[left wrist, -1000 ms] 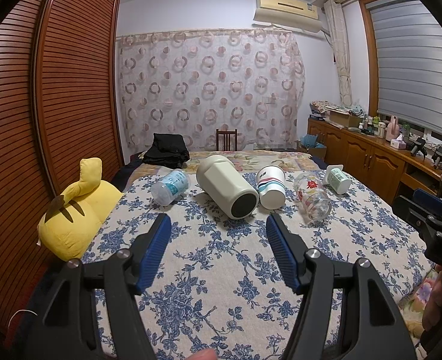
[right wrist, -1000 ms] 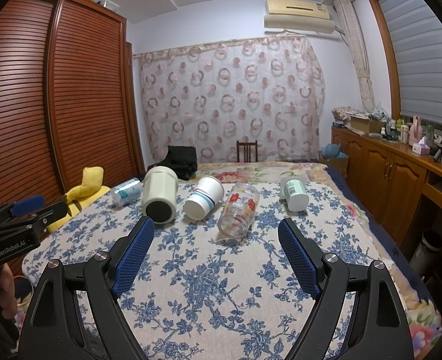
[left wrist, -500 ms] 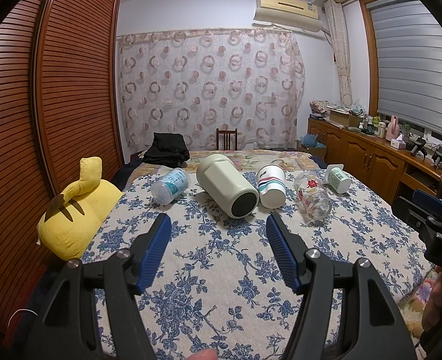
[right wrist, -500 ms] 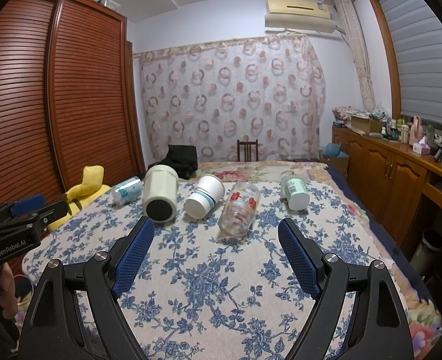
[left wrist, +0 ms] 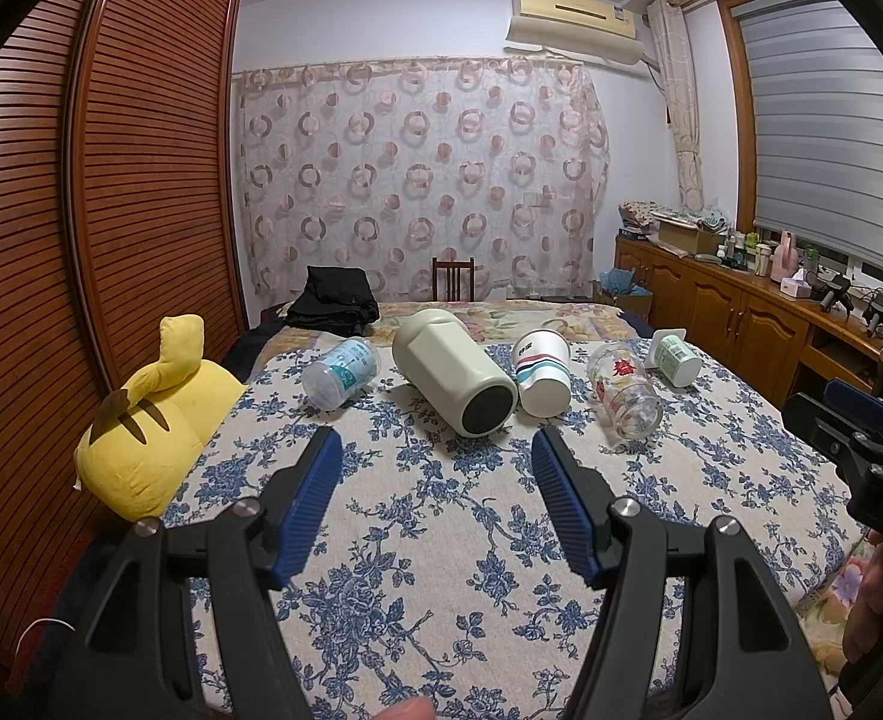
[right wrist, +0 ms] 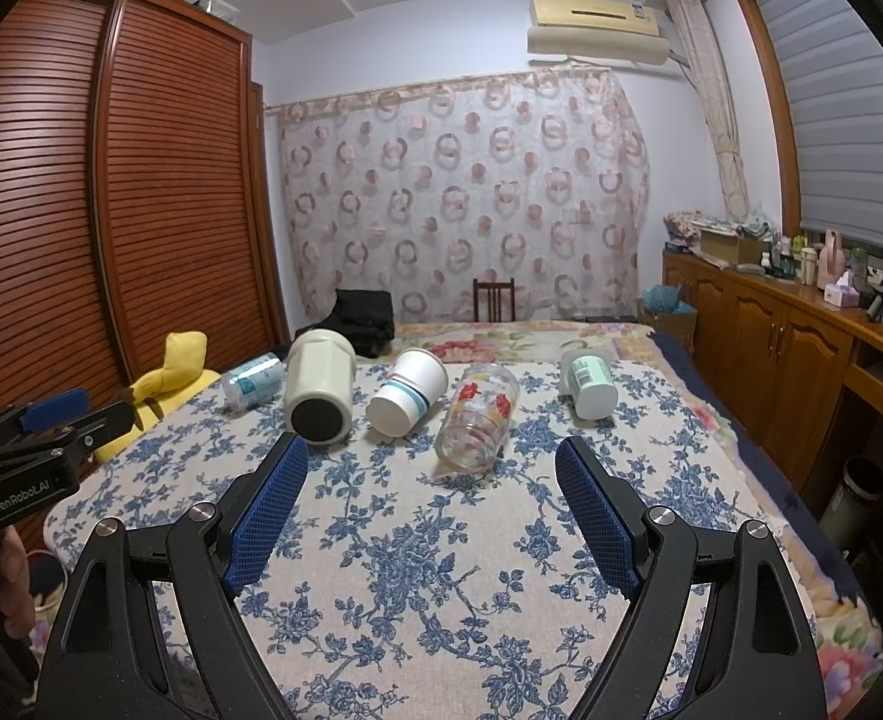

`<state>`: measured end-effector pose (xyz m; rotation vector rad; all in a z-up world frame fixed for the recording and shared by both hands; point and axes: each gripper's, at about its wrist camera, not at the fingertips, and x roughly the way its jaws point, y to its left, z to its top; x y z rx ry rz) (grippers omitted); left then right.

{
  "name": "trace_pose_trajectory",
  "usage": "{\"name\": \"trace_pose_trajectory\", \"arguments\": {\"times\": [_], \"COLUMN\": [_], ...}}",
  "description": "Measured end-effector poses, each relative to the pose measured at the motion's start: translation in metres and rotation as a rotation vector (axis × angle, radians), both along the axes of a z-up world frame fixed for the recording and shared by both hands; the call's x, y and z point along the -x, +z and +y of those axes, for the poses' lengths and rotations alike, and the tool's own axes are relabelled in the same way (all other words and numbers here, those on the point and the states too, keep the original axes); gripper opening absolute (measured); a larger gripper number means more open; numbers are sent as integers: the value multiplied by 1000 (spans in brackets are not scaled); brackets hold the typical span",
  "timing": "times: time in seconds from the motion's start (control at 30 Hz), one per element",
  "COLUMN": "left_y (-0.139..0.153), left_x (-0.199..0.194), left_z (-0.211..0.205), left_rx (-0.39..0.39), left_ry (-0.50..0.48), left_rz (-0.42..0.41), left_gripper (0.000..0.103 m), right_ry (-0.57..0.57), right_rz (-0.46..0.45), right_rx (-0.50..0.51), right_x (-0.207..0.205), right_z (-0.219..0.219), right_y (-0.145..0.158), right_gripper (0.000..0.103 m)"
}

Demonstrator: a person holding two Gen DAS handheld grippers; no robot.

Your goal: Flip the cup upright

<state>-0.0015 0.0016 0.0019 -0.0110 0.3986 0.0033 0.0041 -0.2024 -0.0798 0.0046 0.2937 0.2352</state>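
Observation:
Several cups lie on their sides in a row on the blue-flowered bedspread (left wrist: 441,540): a clear plastic cup with a blue label (left wrist: 341,373), a large cream tumbler (left wrist: 452,379), a white paper cup with stripes (left wrist: 542,373), a glass with red flowers (left wrist: 624,390) and a small green-labelled cup (left wrist: 674,357). They show in the right wrist view too: tumbler (right wrist: 318,391), paper cup (right wrist: 407,391), glass (right wrist: 478,417), green-labelled cup (right wrist: 588,383). My left gripper (left wrist: 435,450) is open and empty, short of the tumbler. My right gripper (right wrist: 432,459) is open and empty, short of the glass.
A yellow plush toy (left wrist: 153,420) lies at the bed's left edge by the wooden wardrobe (left wrist: 81,240). A black bag (left wrist: 333,300) and a chair (left wrist: 453,279) are at the far end. Wooden cabinets (right wrist: 801,348) line the right wall.

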Motion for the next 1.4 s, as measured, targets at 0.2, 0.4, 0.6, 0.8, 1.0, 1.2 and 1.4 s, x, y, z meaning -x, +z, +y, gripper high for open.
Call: {"name": "trace_pose_trajectory", "arguments": {"times": [0.2, 0.4, 0.6, 0.8, 1.0, 1.2, 1.4], "left_y": [0, 0, 0, 1, -14, -21, -24], "left_x": [0, 0, 0, -1, -21, -56, -88], "left_z": [0, 0, 0, -1, 1, 9, 14], "left_rx": [0, -1, 0, 7, 23, 18, -2], "left_ry": [-1, 0, -1, -7, -45, -79, -98], "left_rz": [-1, -1, 0, 15, 86, 164, 203], "left_gripper": [66, 66, 66, 66, 65, 65, 65], "right_ry": [0, 0, 0, 2, 21, 87, 139], "right_rz": [0, 0, 1, 4, 37, 145, 227], "right_rx": [1, 1, 0, 1, 15, 44, 78], "right_x": [0, 0, -1, -1, -10, -40, -75], "right_z": [0, 0, 0, -1, 3, 13, 23], "right_y": [0, 0, 0, 1, -8, -20, -33], "right_gripper": [87, 87, 87, 87, 87, 88, 90]}}
